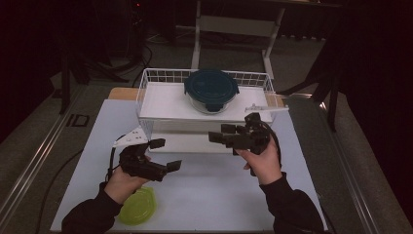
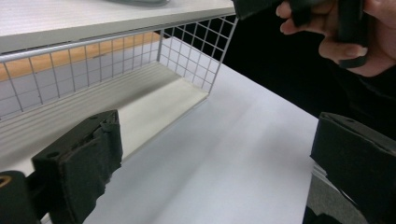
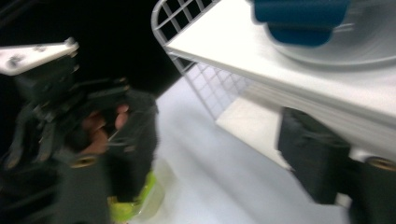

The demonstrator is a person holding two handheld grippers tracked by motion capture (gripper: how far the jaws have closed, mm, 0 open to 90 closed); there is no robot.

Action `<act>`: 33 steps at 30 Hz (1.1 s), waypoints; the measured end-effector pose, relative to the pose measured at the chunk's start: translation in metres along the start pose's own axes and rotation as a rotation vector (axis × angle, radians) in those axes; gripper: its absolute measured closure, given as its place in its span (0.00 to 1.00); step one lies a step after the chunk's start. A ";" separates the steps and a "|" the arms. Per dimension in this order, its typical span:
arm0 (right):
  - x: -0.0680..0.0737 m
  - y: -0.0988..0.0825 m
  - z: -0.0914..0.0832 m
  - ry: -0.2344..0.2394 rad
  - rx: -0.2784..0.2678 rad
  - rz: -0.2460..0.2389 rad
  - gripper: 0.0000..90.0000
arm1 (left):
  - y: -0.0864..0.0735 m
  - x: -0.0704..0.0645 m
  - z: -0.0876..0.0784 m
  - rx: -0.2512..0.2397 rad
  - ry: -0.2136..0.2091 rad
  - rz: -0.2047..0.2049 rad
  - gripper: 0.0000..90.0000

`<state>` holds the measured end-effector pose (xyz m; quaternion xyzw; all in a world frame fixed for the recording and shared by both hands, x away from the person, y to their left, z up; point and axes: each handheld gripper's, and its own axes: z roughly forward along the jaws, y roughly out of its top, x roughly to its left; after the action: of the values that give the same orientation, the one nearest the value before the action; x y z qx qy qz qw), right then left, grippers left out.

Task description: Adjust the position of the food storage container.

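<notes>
A white table (image 1: 209, 190) fills the middle of the high view, with dark floor around it. At its far side stands a white wire rack (image 1: 160, 100) with two shelves, an upper white shelf and a lower one beneath it. On the upper shelf, toward the right of its middle, sits a round glass container (image 1: 210, 102) closed with a dark blue lid (image 1: 211, 84).

The person's left hand (image 1: 122, 183) holds the left gripper (image 1: 165, 154) over the table just in front of the rack's left corner. Its jaws stand wide apart with nothing between them; in the left gripper view they frame bare table and the rack's lower shelf (image 2: 154, 105), touching neither.

The right hand (image 1: 263, 163) holds the right gripper (image 1: 221, 132) at the rack's front edge, right of centre, pointing left. Its jaws are also spread apart and empty. In the right gripper view one jaw sits just below the front edge of the upper shelf (image 3: 280, 56); the picture is blurred, and whether it touches the rack cannot be told.

A small yellow-green lid (image 1: 139, 207) lies on the near left part of the table, just beside the left sleeve, well apart from the rack.
</notes>
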<state>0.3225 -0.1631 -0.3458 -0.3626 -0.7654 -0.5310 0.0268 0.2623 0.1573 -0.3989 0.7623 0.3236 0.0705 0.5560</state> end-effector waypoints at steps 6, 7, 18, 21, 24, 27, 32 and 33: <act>-0.001 -0.022 -0.016 0.016 -0.039 -0.051 0.19 | -0.007 0.002 -0.018 -0.007 0.010 0.033 0.14; -0.002 -0.026 -0.019 0.020 -0.047 -0.061 0.19 | -0.008 0.003 -0.021 -0.003 0.015 0.038 0.14; -0.011 -0.065 -0.043 -0.017 -0.061 -0.055 0.19 | -0.032 0.008 -0.056 0.027 0.008 0.073 0.45; -0.012 -0.074 -0.047 -0.019 -0.058 -0.049 0.19 | -0.042 0.008 -0.065 0.049 0.008 0.089 0.57; -0.013 -0.080 -0.051 -0.018 -0.060 -0.039 0.19 | -0.050 0.010 -0.074 0.060 0.014 0.091 0.67; -0.013 -0.084 -0.054 -0.018 -0.066 -0.033 0.19 | -0.059 0.012 -0.084 0.062 0.018 0.091 0.75; -0.010 -0.089 -0.057 -0.020 -0.066 -0.038 0.19 | -0.078 0.015 -0.094 0.100 0.038 0.081 0.88; -0.010 -0.089 -0.058 -0.022 -0.066 -0.040 0.19 | -0.083 0.016 -0.095 0.118 0.053 0.091 0.90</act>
<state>0.2574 -0.2317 -0.3957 -0.3538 -0.7548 -0.5523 -0.0044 0.1955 0.2567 -0.4418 0.8056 0.3070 0.0967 0.4975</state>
